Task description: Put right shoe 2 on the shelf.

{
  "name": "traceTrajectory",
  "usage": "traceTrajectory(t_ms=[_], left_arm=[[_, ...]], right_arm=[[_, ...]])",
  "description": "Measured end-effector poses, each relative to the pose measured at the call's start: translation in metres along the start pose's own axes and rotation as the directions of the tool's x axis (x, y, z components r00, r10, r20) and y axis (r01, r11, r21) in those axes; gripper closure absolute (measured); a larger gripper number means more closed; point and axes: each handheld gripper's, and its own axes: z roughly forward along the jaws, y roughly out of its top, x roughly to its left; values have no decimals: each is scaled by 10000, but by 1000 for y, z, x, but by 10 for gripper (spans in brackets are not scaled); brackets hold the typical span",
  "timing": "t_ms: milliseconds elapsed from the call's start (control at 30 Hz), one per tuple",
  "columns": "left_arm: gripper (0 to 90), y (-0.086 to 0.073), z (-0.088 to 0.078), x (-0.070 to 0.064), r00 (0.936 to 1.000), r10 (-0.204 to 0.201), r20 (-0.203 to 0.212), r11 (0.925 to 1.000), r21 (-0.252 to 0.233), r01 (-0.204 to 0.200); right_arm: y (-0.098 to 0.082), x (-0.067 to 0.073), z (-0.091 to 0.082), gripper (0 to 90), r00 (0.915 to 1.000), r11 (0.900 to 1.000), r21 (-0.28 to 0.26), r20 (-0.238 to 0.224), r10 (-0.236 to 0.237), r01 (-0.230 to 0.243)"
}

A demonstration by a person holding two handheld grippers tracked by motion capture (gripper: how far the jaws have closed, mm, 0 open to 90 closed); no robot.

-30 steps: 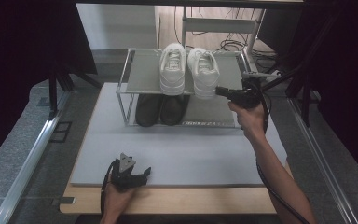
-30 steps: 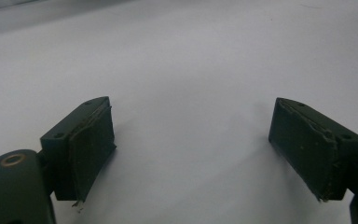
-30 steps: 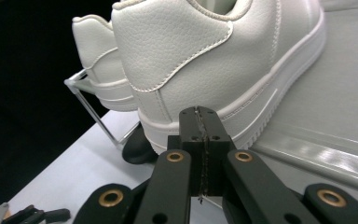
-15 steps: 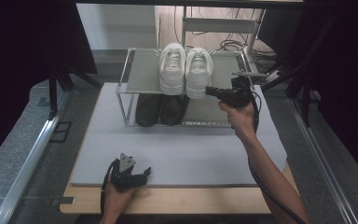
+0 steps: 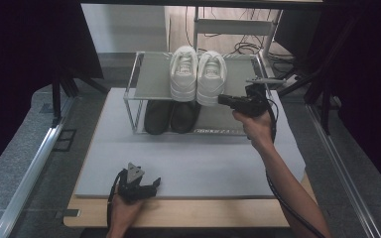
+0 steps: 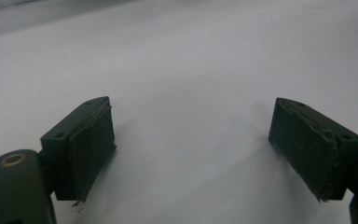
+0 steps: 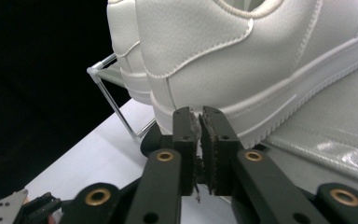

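My right gripper point(image 7: 199, 116) at heel of right white leather sneaker point(image 5: 211, 77) on top shelf of metal wire shoe rack point(image 5: 138, 84), jaws almost together and just been opening, nothing between them. Pair looks placed. My left gripper point(image 5: 149, 186) rests on tabletop point(image 5: 203, 163), jaws apart, empty.

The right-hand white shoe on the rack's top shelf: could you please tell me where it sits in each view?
High view: the right-hand white shoe sits top centre on the wire rack, the right gripper at its near end.
Left gripper view: not in it; grey mat between open jaws.
Right gripper view: upper middle and right, just beyond the gripper, whose jaws have just been opening slightly.
Shared landmark: the rack's corner.
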Motion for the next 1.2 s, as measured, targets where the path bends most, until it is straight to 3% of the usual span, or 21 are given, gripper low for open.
traceTrajectory(t_ms=[467,733,900,1200], left_arm=[[140,0,0,0,10000,-1,-6,10000,4,1],[140,0,0,0,10000,6,-11,10000,28,-6],[140,0,0,0,10000,2,-8,10000,29,-2],[140,0,0,0,10000,9,-5,10000,31,-9]], right_arm=[[-13,2,-14,578,9970,9971,208,244,-734,729],[-23,4,-26,460,9890,9898,191,429,-1418,1411],[-31,5,-35,413,9792,9805,393,569,-1948,1927],[-47,3,-48,337,9730,9747,672,755,-2180,2131]])
